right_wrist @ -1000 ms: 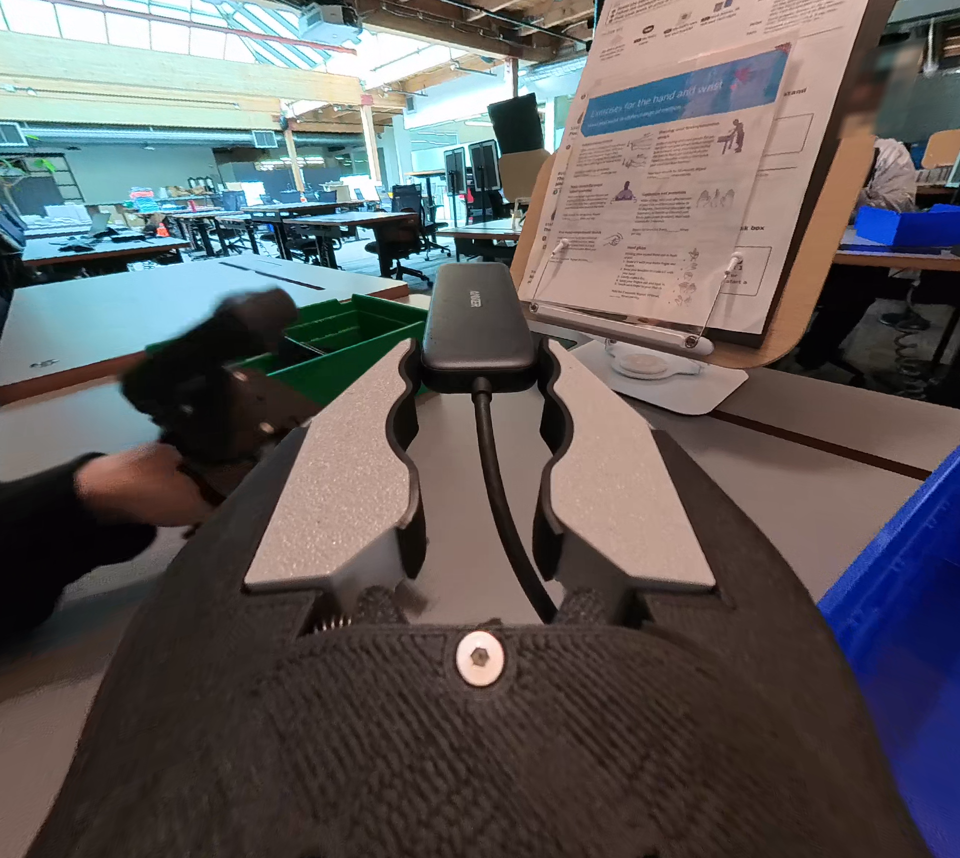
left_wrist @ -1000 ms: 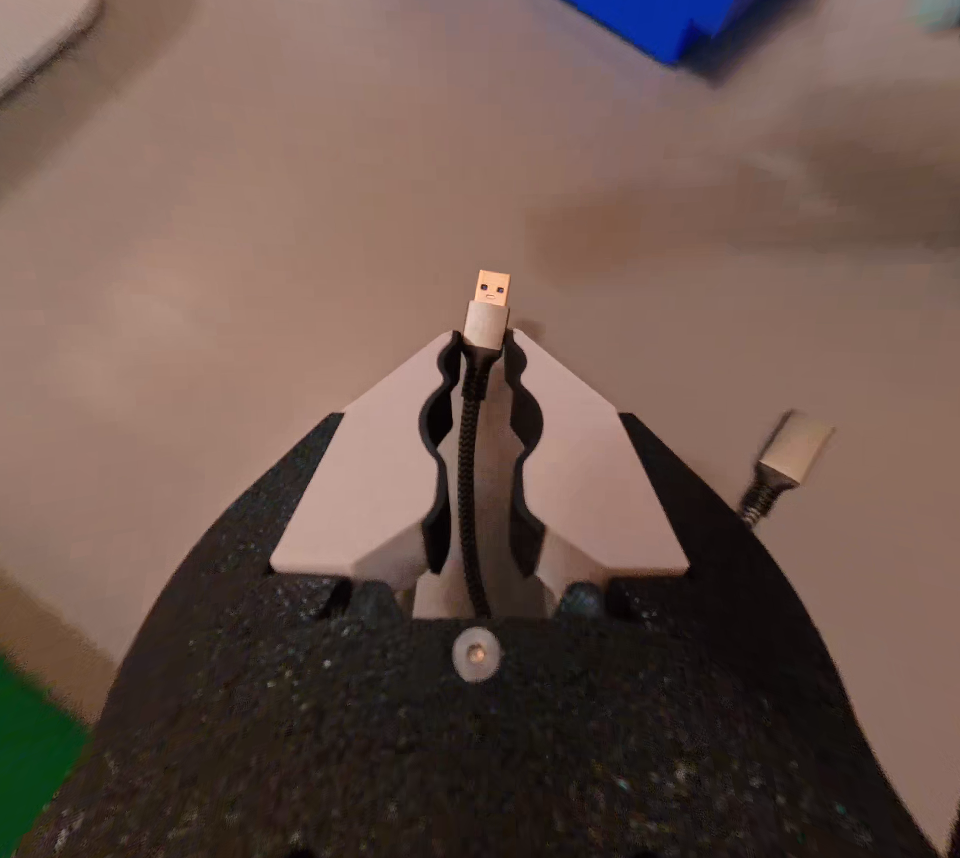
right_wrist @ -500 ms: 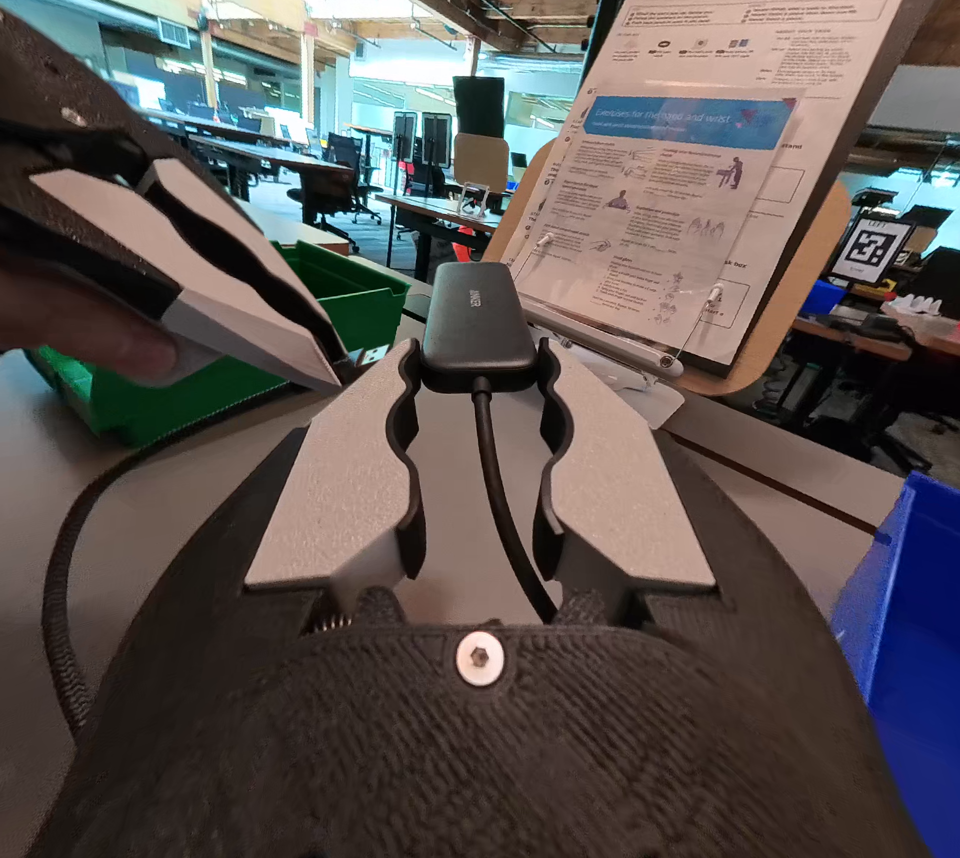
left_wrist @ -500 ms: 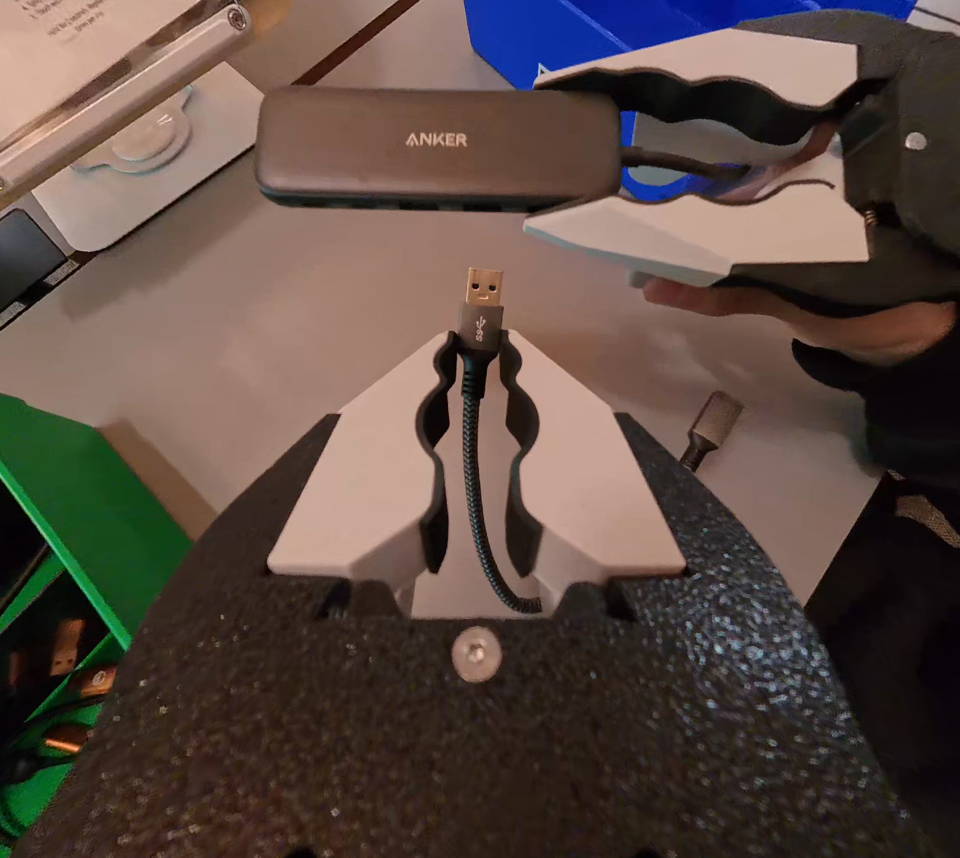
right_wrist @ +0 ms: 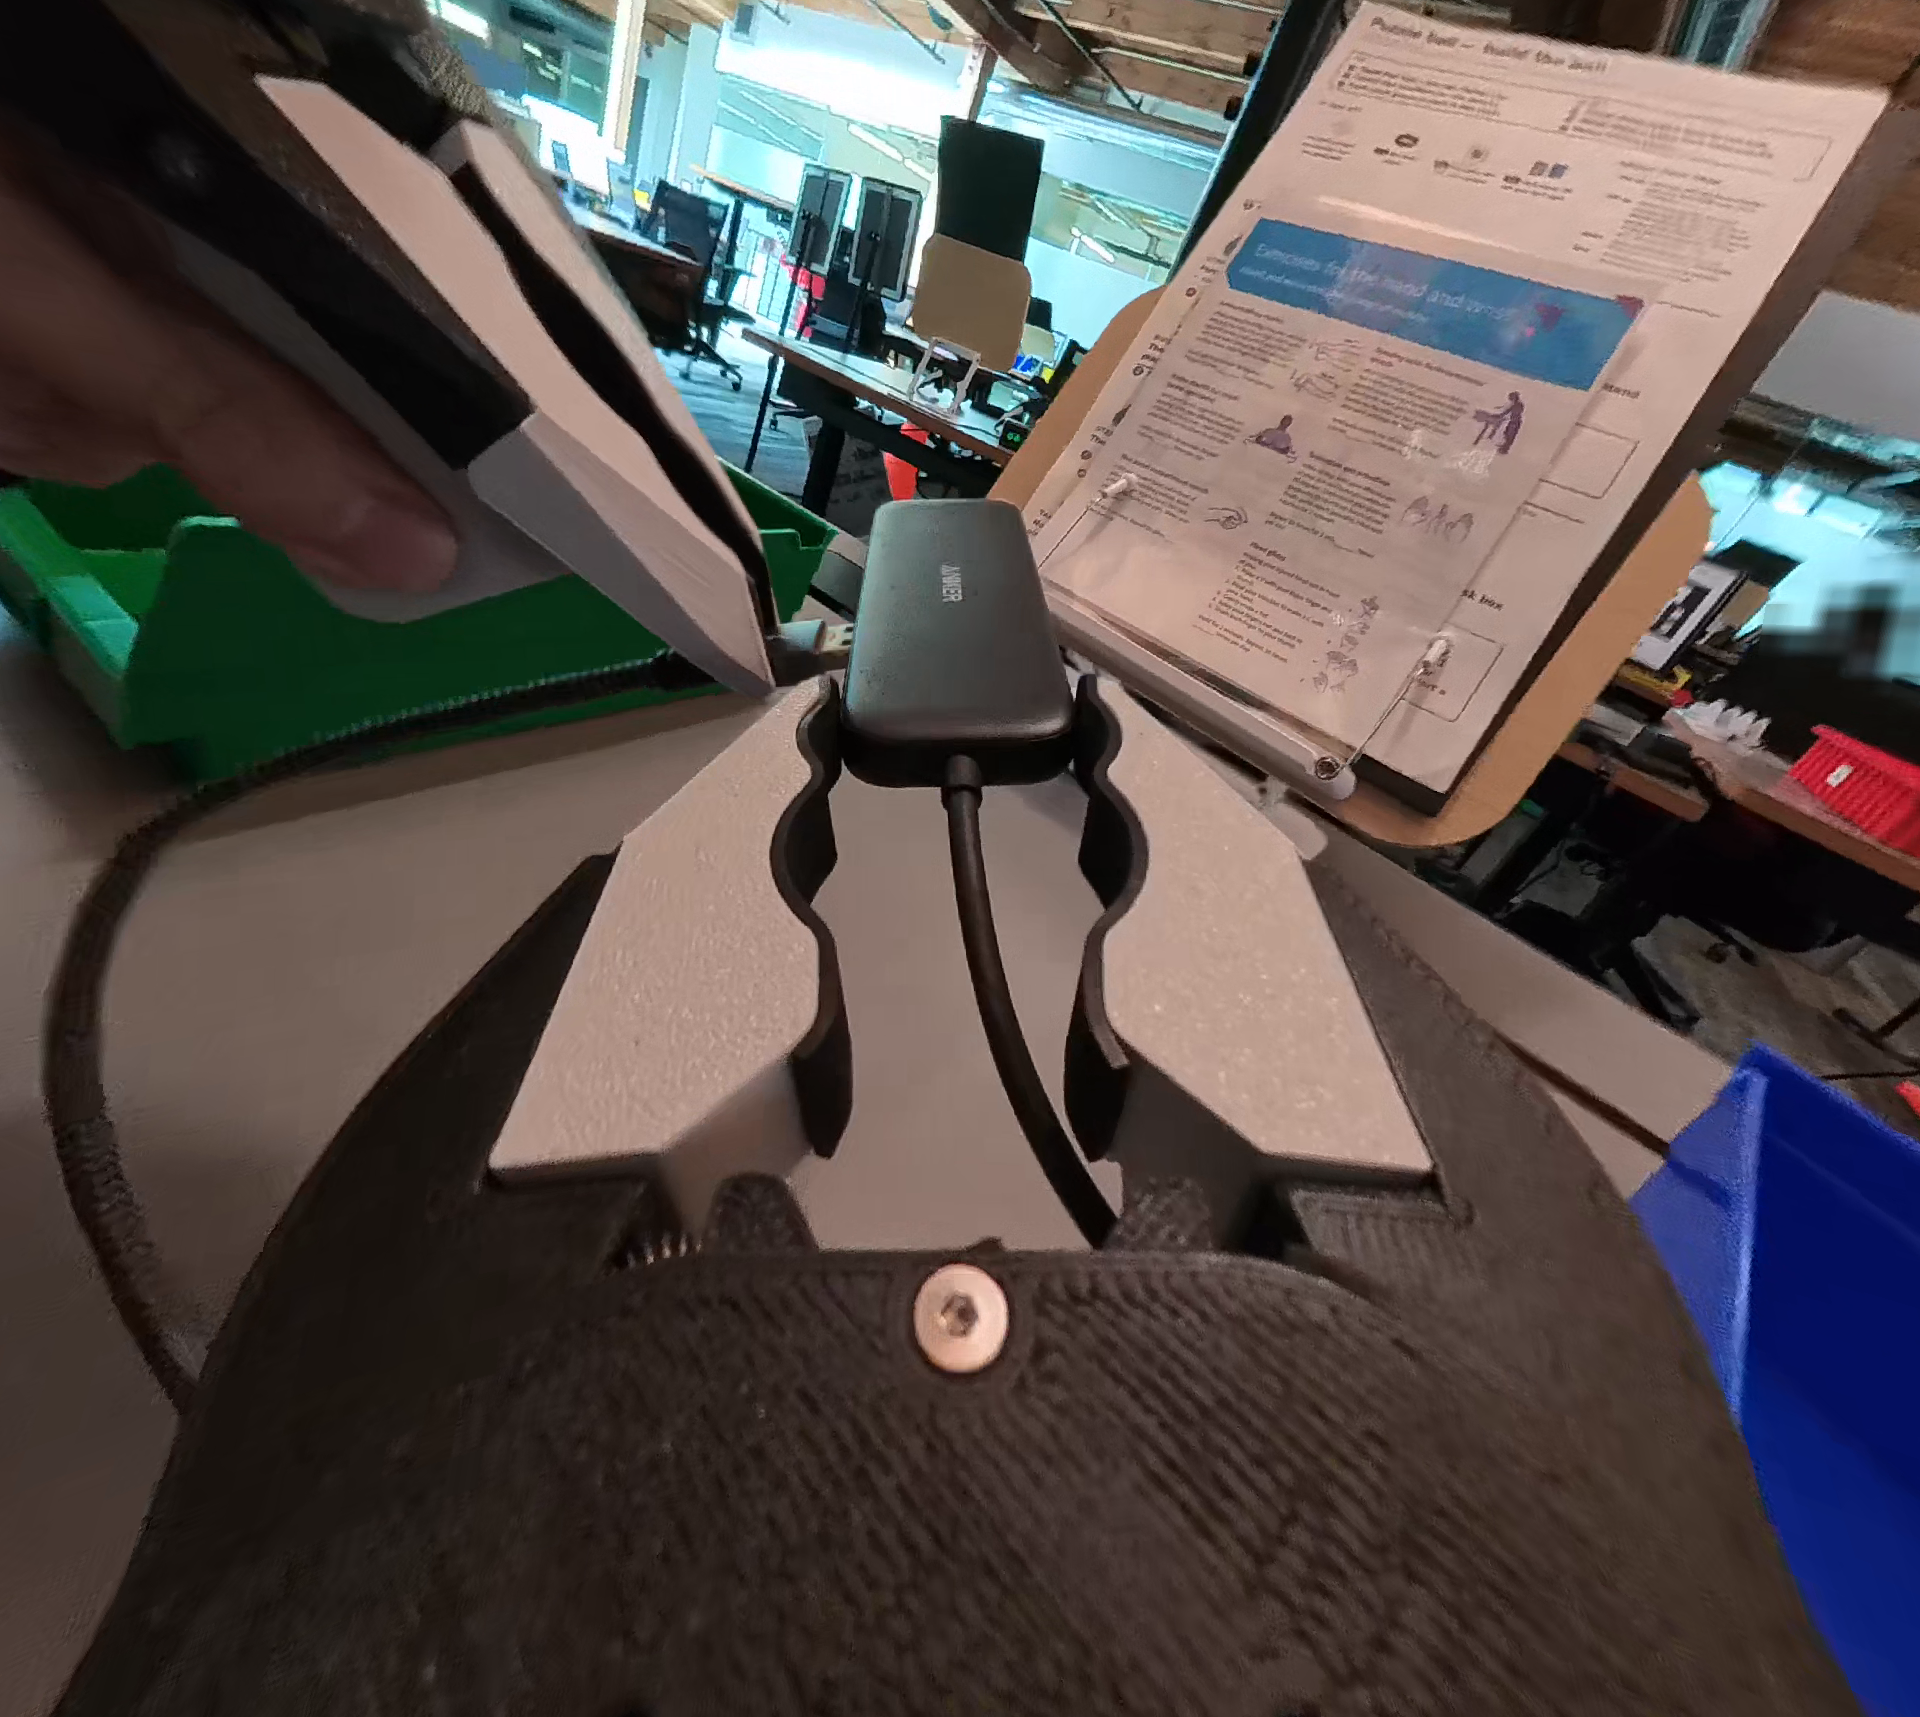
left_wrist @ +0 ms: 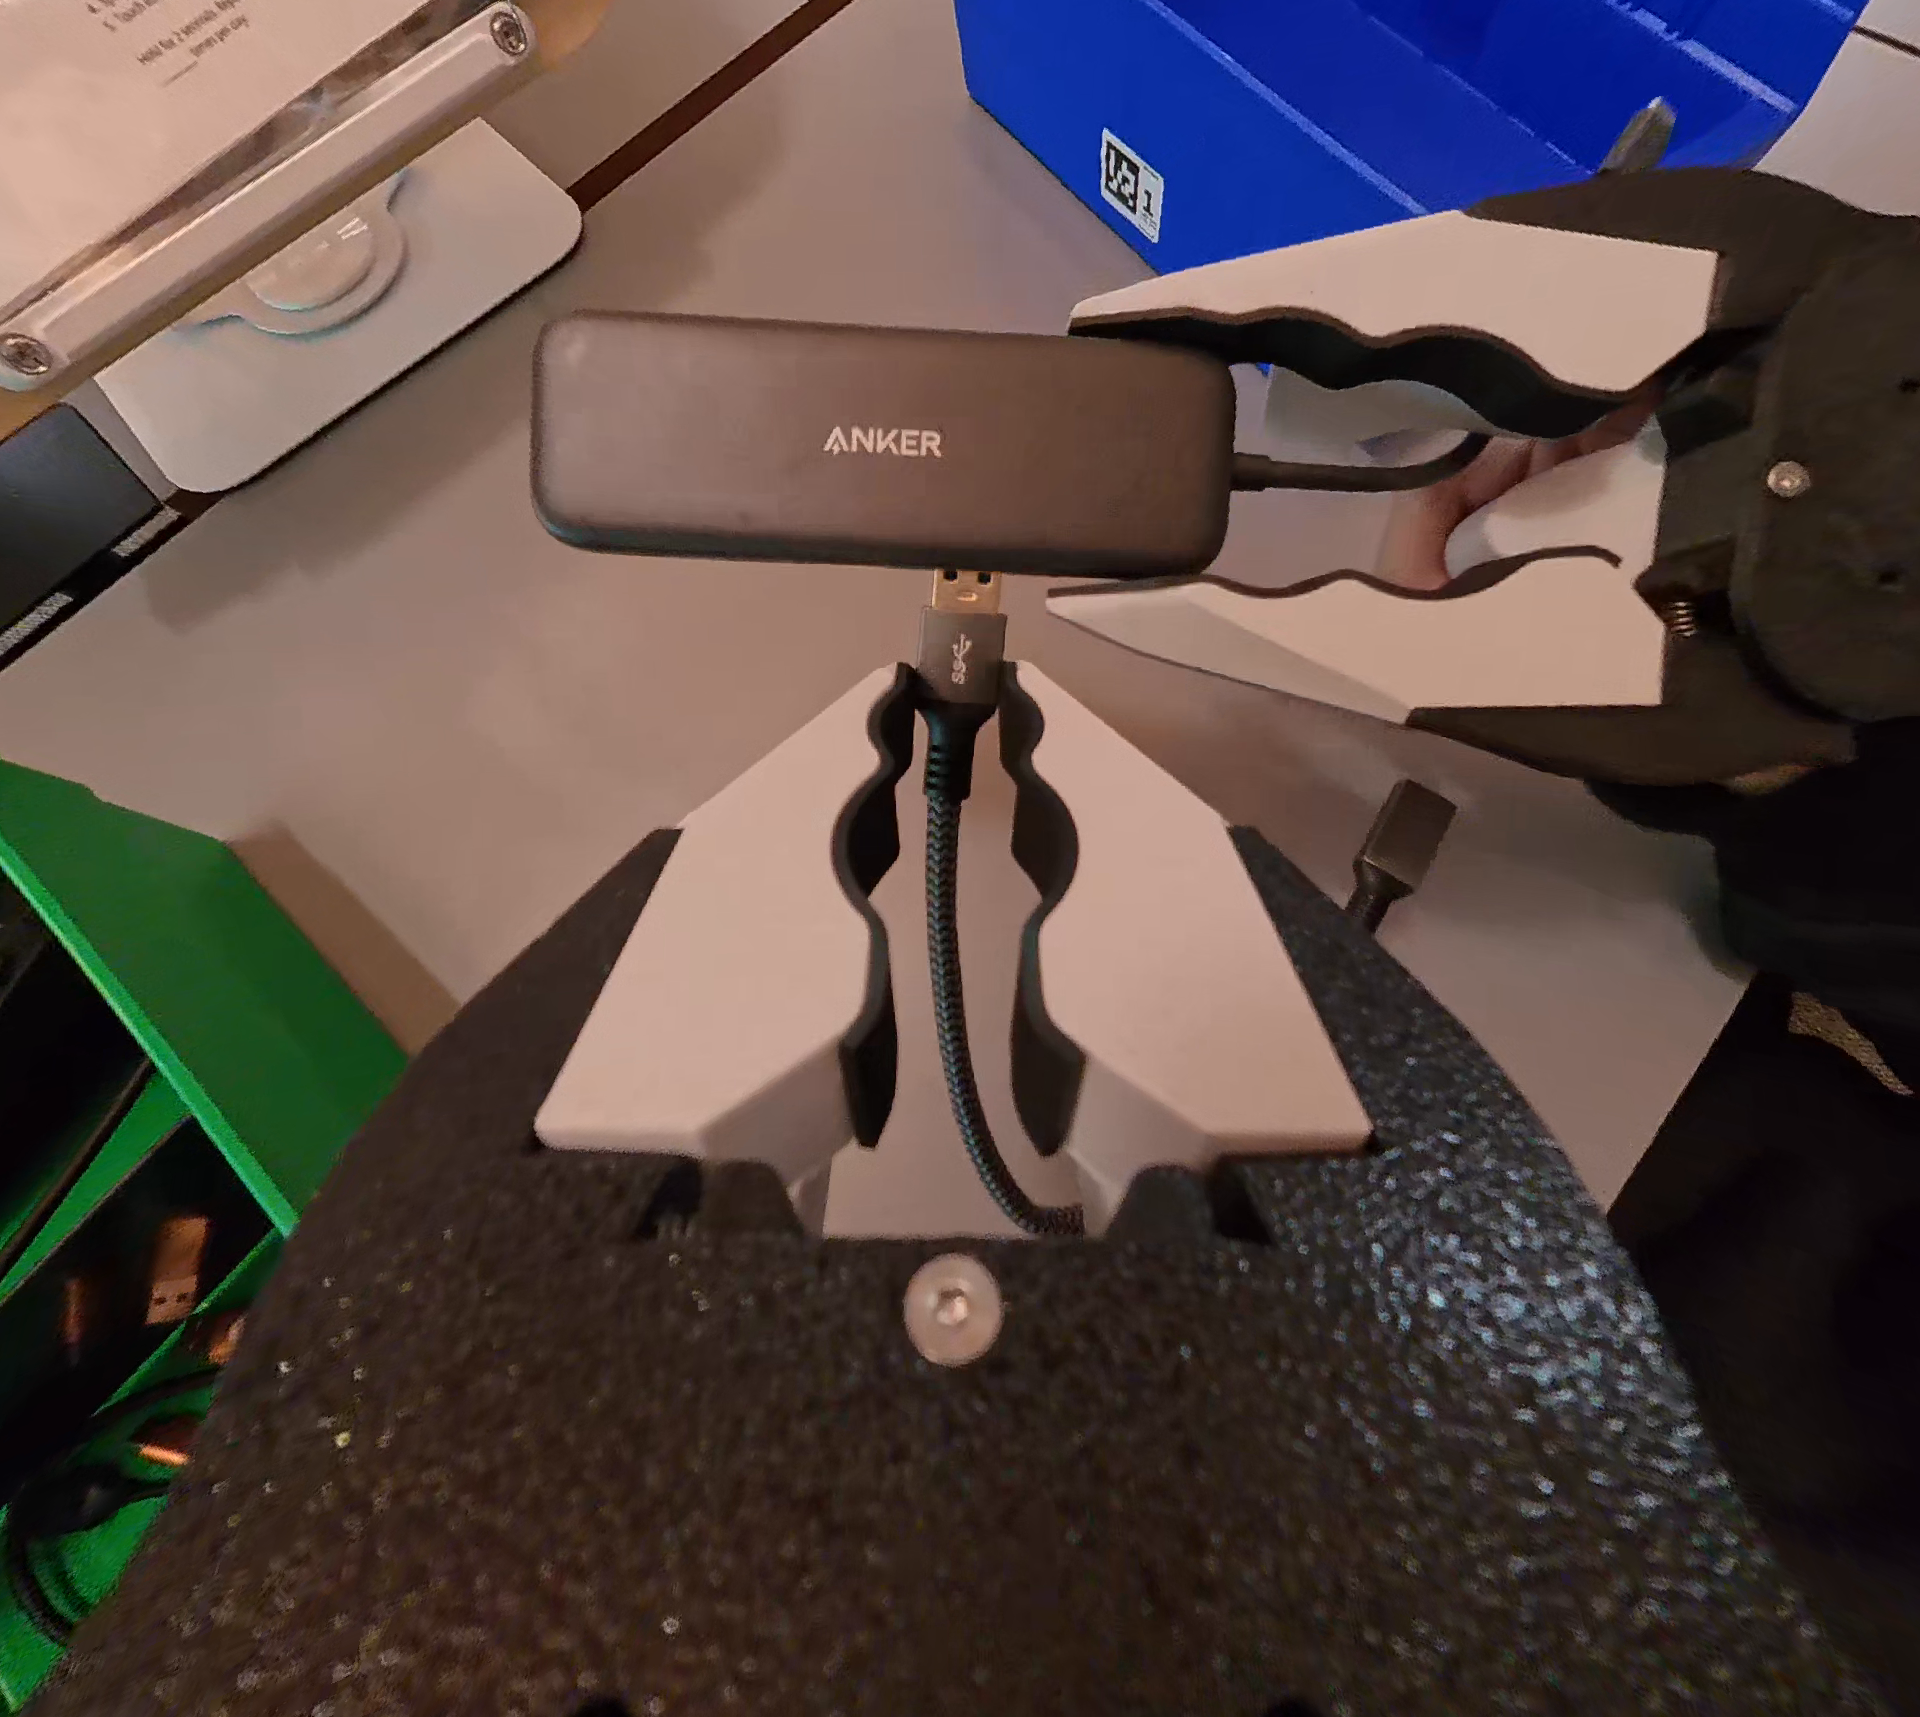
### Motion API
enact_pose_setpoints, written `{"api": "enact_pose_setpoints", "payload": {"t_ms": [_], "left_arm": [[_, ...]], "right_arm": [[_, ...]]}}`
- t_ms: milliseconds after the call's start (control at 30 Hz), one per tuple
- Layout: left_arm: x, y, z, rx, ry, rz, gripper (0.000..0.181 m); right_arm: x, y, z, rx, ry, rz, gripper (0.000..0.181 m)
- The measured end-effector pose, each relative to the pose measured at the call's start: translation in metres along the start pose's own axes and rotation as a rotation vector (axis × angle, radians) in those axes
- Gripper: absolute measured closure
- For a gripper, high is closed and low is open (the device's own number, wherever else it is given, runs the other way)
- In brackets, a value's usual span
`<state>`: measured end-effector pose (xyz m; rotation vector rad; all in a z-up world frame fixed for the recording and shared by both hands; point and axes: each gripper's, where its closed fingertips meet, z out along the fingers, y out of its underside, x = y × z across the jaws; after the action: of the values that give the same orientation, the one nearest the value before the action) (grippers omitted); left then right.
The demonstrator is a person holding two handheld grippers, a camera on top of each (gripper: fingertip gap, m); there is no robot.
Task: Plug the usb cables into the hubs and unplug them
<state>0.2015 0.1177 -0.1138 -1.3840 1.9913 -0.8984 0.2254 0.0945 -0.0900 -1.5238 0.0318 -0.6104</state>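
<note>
The work area is a pale grey surface (left_wrist: 436,711) in an open workshop with exposed timber ceiling beams and rows of desks in the background. At the far left stands a green bin (left_wrist: 156,929), with a document stand (left_wrist: 260,36) carrying printed sheets behind it.

The left gripper (left_wrist: 958,680) is clamped on the dark housing of a USB-A plug (left_wrist: 963,628), with the braided USB cable (left_wrist: 961,971) running back between its fingers. The plug's metal tip points forward and meets the near long edge of the USB hub (left_wrist: 878,446). Only a short part of the metal shell remains visible between the plug housing and the hub; whether it is fully seated cannot be told.

The hub is a dark, flat, rounded bar held in the air above the surface. In the left wrist view it lies crosswise, directly ahead of the left gripper.

The right gripper (right_wrist: 958,717) is closed on the hub's cable end, with the hub's own smooth black lead (right_wrist: 997,971) passing back between its fingers. A second loose connector (left_wrist: 1403,836) lies on the surface below the right gripper. At the right stands a blue bin (left_wrist: 1403,5).
</note>
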Motion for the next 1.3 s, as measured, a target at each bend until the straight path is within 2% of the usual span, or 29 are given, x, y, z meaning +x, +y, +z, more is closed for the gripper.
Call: {"api": "enact_pose_setpoints", "payload": {"t_ms": [267, 533, 633, 733, 833, 967, 1067, 1233, 1300], "left_arm": [[-0.003, -0.006, 0.006, 0.004, -0.131, 0.155, 0.168], [-0.002, -0.014, 0.007, 0.083, -0.136, 0.194, 0.168], [0.002, -0.028, 0.004, 0.199, -0.138, 0.199, 0.167], [0.022, -0.049, -0.022, 0.418, -0.050, 0.165, 0.152], [0.010, -0.046, -0.049, 0.464, -0.128, 0.161, 0.149], [-0.035, -0.012, -0.087, 0.390, -0.285, 0.169, 0.146], [-0.097, 0.043, -0.109, 0.169, -0.394, 0.108, 0.145], [-0.145, 0.138, -0.108, -0.204, -0.294, 0.071, 0.143], [-0.158, 0.163, -0.099, -0.329, -0.276, 0.188, 0.142]], "right_arm": [[-0.001, 0.009, 0.002, -0.027, 0.000, -0.022, 0.137], [0.004, 0.007, 0.000, -0.006, -0.003, 0.013, 0.137], [0.010, 0.002, -0.002, 0.010, 0.008, 0.062, 0.137], [0.019, -0.006, -0.006, 0.017, 0.050, 0.078, 0.137], [0.032, -0.014, -0.013, 0.019, 0.081, 0.065, 0.137], [0.036, -0.019, -0.018, 0.033, 0.076, 0.067, 0.137], [0.034, -0.016, -0.016, 0.024, 0.063, 0.067, 0.137], [0.022, -0.011, -0.009, 0.022, 0.014, 0.099, 0.137], [0.022, -0.011, -0.008, 0.024, 0.010, 0.106, 0.137]]}}
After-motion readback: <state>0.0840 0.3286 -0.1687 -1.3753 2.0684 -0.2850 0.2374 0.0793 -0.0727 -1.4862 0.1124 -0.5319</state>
